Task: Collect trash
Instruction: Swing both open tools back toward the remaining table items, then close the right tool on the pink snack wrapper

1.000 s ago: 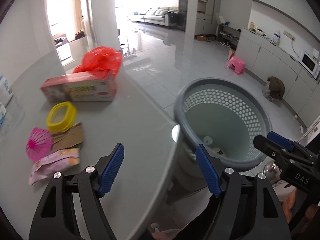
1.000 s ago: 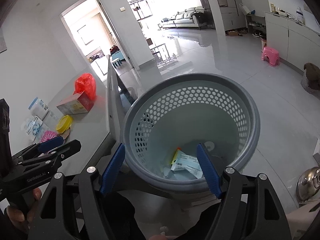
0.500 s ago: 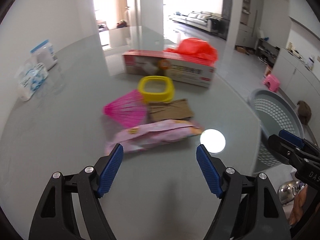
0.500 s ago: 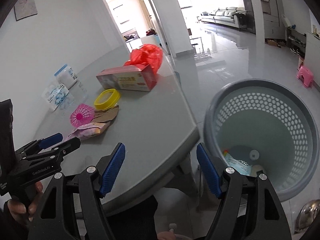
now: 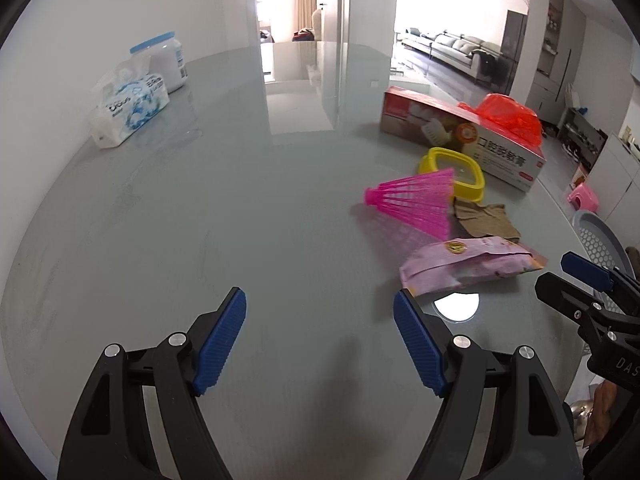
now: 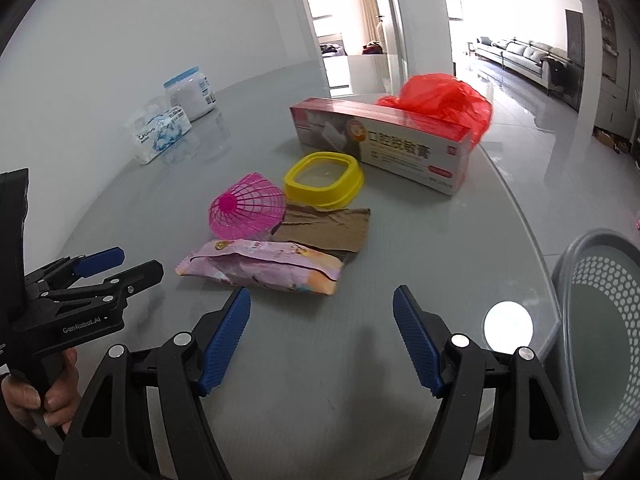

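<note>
Trash lies on a grey glass table (image 6: 440, 248): a pink snack wrapper (image 6: 264, 266) (image 5: 468, 266), a torn brown cardboard piece (image 6: 324, 230) (image 5: 486, 220), a pink plastic mesh cone (image 6: 248, 210) (image 5: 416, 200), a yellow lid (image 6: 324, 178) (image 5: 452, 168), a long red and white box (image 6: 384, 144) (image 5: 460, 134) and a red plastic bag (image 6: 440, 100) (image 5: 508, 118). My left gripper (image 5: 320, 338) is open and empty, to the left of the wrapper. My right gripper (image 6: 322, 334) is open and empty, just in front of the wrapper. A grey perforated bin (image 6: 600, 320) stands beside the table at right.
A tissue pack (image 5: 128, 110) (image 6: 160, 134) and a white jar with a blue lid (image 5: 164, 62) (image 6: 190, 94) stand at the table's far left by the wall. The left gripper shows in the right wrist view (image 6: 100, 266). The right gripper shows in the left wrist view (image 5: 576, 276).
Both grippers swung left from the bin to face the table. The trash items now fill the views, and the bin has slid to the right edge. Both grippers stayed open.
</note>
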Motion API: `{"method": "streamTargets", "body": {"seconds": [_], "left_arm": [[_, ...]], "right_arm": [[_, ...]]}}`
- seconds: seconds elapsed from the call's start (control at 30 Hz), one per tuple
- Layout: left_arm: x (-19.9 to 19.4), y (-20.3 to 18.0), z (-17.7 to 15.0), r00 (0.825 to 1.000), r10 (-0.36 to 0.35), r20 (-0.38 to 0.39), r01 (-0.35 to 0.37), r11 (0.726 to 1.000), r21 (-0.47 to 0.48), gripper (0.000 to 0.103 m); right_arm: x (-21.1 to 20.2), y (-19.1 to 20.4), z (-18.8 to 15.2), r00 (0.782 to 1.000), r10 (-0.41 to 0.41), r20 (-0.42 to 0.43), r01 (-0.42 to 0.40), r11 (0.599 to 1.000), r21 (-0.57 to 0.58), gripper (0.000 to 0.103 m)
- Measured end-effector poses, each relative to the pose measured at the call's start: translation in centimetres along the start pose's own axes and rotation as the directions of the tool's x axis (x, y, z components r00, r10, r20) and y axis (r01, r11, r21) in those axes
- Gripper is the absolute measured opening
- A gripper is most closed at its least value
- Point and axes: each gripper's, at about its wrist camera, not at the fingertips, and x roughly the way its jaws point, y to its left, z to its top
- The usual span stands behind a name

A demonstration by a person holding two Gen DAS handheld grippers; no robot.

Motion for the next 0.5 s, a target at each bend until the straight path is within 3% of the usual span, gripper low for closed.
{"method": "streamTargets", "body": {"seconds": [0.17, 0.5], "left_arm": [[0.0, 1.5, 0.0, 1.000, 0.000, 0.008, 0.001, 1.000, -0.024, 0.075], [0.6, 3.4, -0.3, 1.000, 0.001, 0.000, -0.001, 0.998, -0.060, 0.075]], "right_arm": [[1.8, 2.3, 1.0, 1.000, -0.003, -0.012, 0.001, 0.995, -0.103, 0.071], [4.7, 3.6, 1.6, 0.998, -0.021, -0.051, 0.012, 0.984, -0.179, 0.071]]}}
